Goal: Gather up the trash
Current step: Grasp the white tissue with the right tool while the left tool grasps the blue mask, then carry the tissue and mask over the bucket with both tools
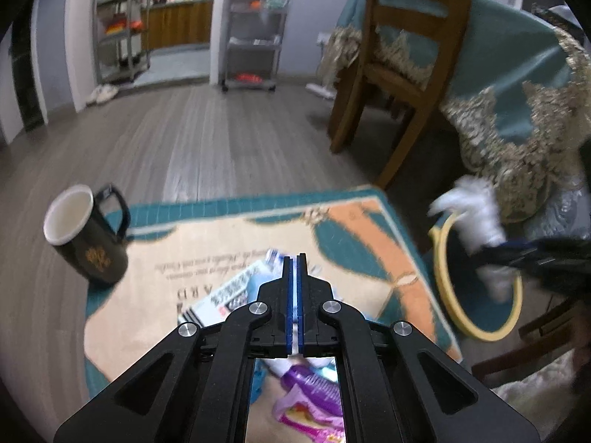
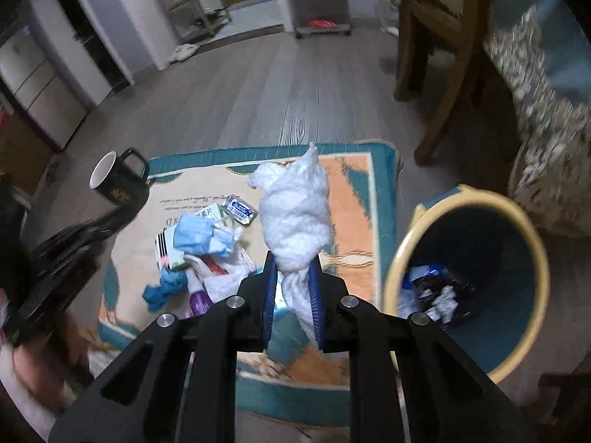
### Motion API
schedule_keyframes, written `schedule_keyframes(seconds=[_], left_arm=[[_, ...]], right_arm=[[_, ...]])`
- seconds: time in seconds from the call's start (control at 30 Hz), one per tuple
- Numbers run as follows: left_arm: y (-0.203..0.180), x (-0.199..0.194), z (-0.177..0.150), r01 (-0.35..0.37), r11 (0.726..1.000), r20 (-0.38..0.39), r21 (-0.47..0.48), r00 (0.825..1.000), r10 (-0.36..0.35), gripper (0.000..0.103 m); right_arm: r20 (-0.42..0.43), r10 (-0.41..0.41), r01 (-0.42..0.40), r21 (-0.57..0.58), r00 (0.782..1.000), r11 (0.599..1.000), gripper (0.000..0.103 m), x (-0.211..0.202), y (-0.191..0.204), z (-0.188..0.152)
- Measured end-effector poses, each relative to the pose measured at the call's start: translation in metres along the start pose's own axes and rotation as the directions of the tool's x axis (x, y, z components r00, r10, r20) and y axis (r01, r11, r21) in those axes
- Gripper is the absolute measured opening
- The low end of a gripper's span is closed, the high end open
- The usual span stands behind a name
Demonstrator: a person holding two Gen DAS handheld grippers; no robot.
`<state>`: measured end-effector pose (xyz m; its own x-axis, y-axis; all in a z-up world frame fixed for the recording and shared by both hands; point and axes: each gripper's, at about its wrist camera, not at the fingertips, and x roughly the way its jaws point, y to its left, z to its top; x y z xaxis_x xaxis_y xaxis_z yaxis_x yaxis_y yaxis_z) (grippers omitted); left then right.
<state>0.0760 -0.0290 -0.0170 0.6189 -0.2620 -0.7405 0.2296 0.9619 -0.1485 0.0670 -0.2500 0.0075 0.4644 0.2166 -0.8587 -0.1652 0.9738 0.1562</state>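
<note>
My right gripper (image 2: pixel 291 258) is shut on a crumpled white tissue (image 2: pixel 295 214), held up above the mat (image 2: pixel 354 192). The left wrist view shows the same tissue (image 1: pixel 476 217) hanging over the blue bin with a yellow rim (image 1: pixel 441 277). That bin (image 2: pixel 480 195) stands right of the mat with some trash inside. My left gripper (image 1: pixel 294 258) is shut and empty above the litter pile: a printed box (image 1: pixel 229 291) and a purple wrapper (image 1: pixel 314 395). The pile also holds a blue face mask (image 2: pixel 195 236), a small sachet (image 2: pixel 240 208) and a blue cloth (image 2: pixel 162 288).
A black mug (image 2: pixel 118 181) with a white inside stands at the mat's far left corner. A wooden chair (image 1: pixel 399 74) and a table under a teal, gold-laced cloth (image 1: pixel 517 85) rise behind the bin. Grey wood floor stretches to wheeled shelves (image 1: pixel 251 29).
</note>
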Motion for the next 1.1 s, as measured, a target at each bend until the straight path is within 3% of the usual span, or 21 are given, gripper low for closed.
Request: schedule_keyframes(seconds=[0.13, 0.2, 0.27, 0.33, 0.53, 0.57, 0.63, 0.67, 0.7, 0.8, 1.1], left_arm=[[0.011, 0.024, -0.012, -0.034, 0.999, -0.072, -0.031, 0.997, 0.031, 0.020], [0.014, 0.031, -0.015, -0.048, 0.998, -0.092, -0.041, 0.995, 0.044, 0.052], [0.015, 0.039, -0.018, -0.063, 0.997, -0.113, -0.049, 0.992, 0.057, 0.067], [0.017, 0.048, -0.021, -0.076, 0.995, -0.139, -0.061, 0.988, 0.067, 0.070], [0.023, 0.074, -0.028, -0.072, 0.994, -0.203, -0.078, 0.978, 0.055, 0.070], [0.023, 0.077, -0.029, -0.068, 0.994, -0.210, -0.081, 0.976, 0.050, 0.063], [0.023, 0.084, -0.030, -0.054, 0.995, -0.226, -0.087, 0.974, 0.033, 0.036], [0.022, 0.084, -0.031, -0.055, 0.995, -0.227, -0.080, 0.973, 0.035, 0.015], [0.020, 0.084, -0.030, -0.054, 0.997, -0.225, -0.064, 0.974, 0.038, 0.008], [0.010, 0.078, -0.027, -0.076, 0.997, -0.199, -0.009, 0.977, 0.073, 0.007], [-0.014, 0.041, -0.005, -0.073, 0.995, -0.074, 0.061, 0.994, 0.077, 0.006]], right_arm=[[0.027, -0.017, 0.017, -0.010, 1.000, 1.000, 0.016, -0.017, -0.013, -0.010], [0.041, -0.024, 0.024, -0.001, 0.999, 1.000, 0.016, -0.017, -0.021, -0.017], [0.035, -0.005, 0.004, 0.026, 0.999, 1.000, 0.016, -0.014, -0.028, -0.016], [0.056, 0.022, -0.025, 0.048, 0.998, 0.999, 0.016, -0.018, -0.032, -0.014], [0.062, 0.069, -0.072, 0.060, 0.996, 0.996, 0.016, -0.019, -0.034, -0.012], [0.059, 0.069, -0.072, 0.054, 0.996, 0.996, 0.016, -0.018, -0.033, -0.012], [0.059, 0.068, -0.071, 0.046, 0.996, 0.996, 0.016, -0.018, -0.032, -0.013], [0.058, 0.068, -0.070, 0.046, 0.996, 0.996, 0.016, -0.018, -0.032, -0.013], [0.058, 0.068, -0.070, 0.047, 0.996, 0.996, 0.016, -0.018, -0.033, -0.013], [0.054, 0.058, -0.061, 0.052, 0.997, 0.997, 0.016, -0.017, -0.036, -0.013], [0.051, 0.039, -0.043, 0.080, 0.998, 0.996, 0.016, -0.014, -0.044, -0.012]])
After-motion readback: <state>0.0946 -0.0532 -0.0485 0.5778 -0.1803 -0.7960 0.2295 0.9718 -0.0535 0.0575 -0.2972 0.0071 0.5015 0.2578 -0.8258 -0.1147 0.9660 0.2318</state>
